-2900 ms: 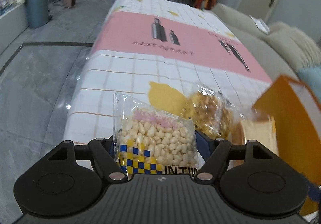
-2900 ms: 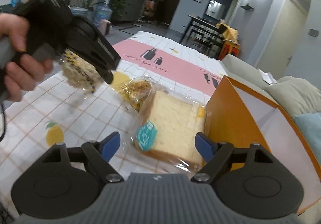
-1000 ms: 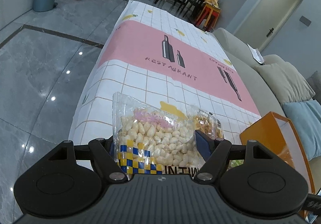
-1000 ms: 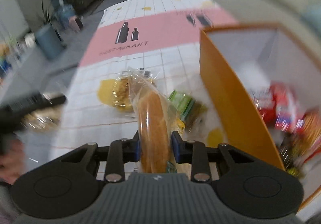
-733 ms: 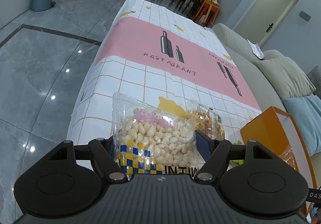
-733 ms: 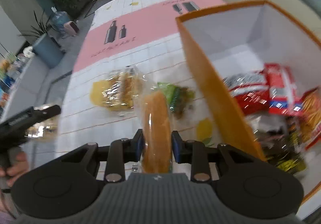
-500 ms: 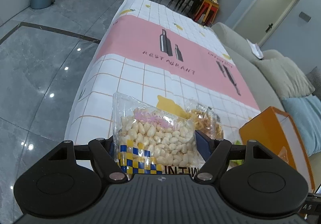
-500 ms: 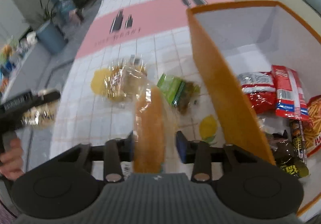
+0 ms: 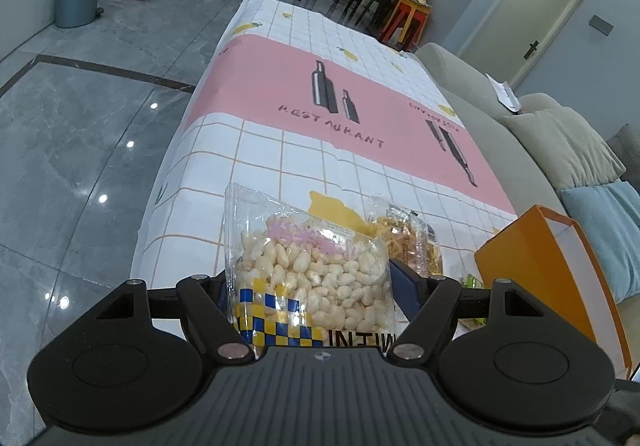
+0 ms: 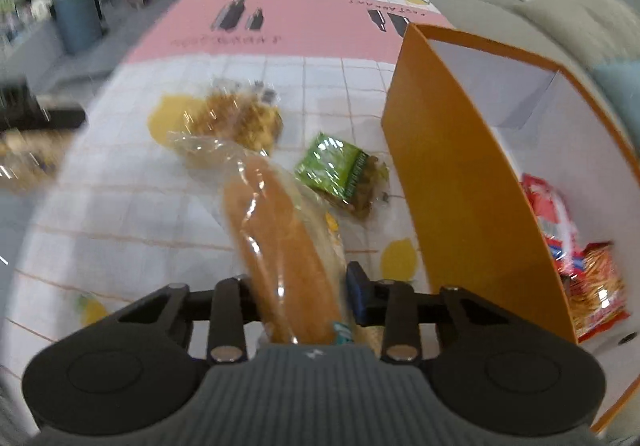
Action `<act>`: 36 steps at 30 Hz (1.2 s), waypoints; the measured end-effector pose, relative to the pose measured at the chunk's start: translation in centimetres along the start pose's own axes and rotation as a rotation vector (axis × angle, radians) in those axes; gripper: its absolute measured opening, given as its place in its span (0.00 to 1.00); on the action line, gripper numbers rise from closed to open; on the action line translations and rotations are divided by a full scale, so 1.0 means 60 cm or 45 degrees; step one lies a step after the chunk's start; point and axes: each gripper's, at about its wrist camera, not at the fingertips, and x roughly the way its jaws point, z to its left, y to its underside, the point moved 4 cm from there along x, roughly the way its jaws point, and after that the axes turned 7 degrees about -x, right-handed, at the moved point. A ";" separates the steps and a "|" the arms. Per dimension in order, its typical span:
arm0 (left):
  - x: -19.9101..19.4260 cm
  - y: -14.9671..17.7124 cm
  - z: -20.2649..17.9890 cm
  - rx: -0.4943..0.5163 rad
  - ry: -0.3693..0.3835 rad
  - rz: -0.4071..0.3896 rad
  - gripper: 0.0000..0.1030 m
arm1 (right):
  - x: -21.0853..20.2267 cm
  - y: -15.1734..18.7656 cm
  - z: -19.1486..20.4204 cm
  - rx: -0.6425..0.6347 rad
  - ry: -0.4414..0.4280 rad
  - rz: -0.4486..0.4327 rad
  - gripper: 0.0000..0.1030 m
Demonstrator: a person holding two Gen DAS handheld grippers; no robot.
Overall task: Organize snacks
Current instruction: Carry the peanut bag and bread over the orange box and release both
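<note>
The right gripper pinches a plastic-wrapped slice of golden sponge cake on edge, above the tablecloth just left of the tall orange cardboard box. The left gripper clamps a clear bag of pale puffed rice with a blue-and-yellow checkered band, further left of the box. Beyond the cake lie a small green foil packet, just beside the box wall, and a clear bag of golden crisps, further left. Red snack packets sit inside the box (the frame is blurred). The cake is soft; a hard squeeze could crush it, and it may snag the box's near wall going in.
</note>
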 end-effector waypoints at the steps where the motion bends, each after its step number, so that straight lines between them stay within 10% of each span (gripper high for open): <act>1: -0.002 0.000 -0.001 0.005 0.003 -0.001 0.82 | -0.010 -0.005 -0.008 0.040 -0.041 -0.020 0.26; 13: -0.009 0.022 -0.023 0.031 0.041 0.022 0.82 | -0.106 -0.035 -0.082 0.321 -0.374 -0.223 0.23; 23: -0.014 0.041 -0.069 0.037 0.180 0.042 0.82 | -0.186 -0.052 -0.285 0.607 -0.484 -0.418 0.23; 36: -0.001 0.075 -0.125 0.138 0.261 0.086 0.82 | 0.012 -0.092 -0.374 0.720 -0.744 -0.095 0.23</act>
